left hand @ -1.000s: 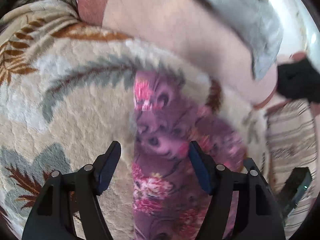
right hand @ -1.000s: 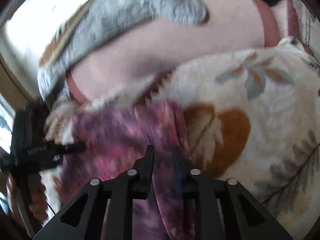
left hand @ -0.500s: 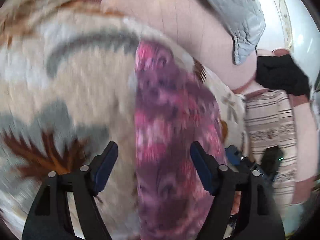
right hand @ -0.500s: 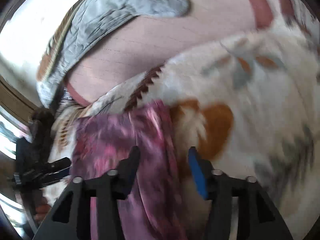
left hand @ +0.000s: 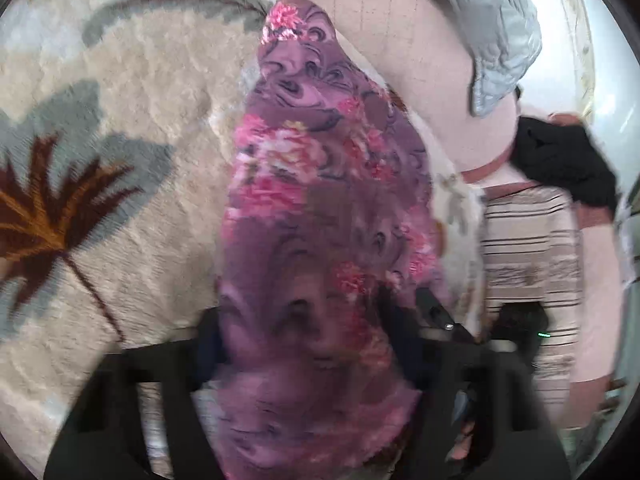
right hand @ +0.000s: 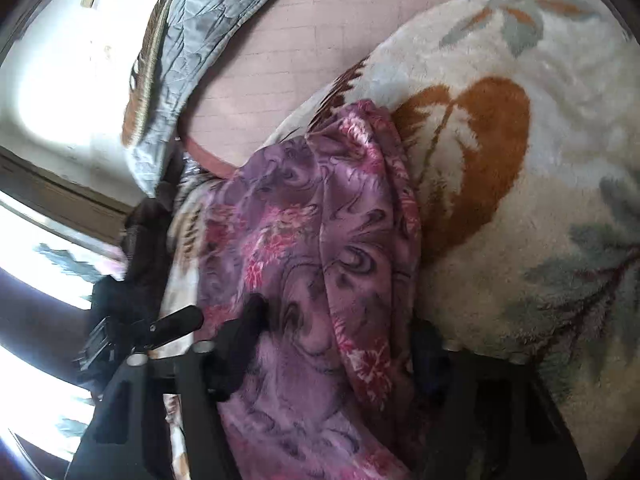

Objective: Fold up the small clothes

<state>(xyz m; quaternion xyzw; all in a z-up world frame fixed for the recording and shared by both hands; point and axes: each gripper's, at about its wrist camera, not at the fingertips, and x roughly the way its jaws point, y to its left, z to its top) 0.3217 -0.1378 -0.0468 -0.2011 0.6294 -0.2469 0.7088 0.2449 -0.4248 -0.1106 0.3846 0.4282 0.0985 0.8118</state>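
Surface: cream plush blanket with grey and rust leaf motifs, over a pink quilted bed.

Left wrist view: purple floral fleece garment ran from upper centre to bottom centre. Left gripper, which a moment earlier stood wide over the cloth, was closing, its jaws flanking the bunched near end; contact blurred.

Right wrist view: same garment at centre and lower left. Right gripper likewise closing with cloth between its jaws. Judgement: both ends being taken for a fold.
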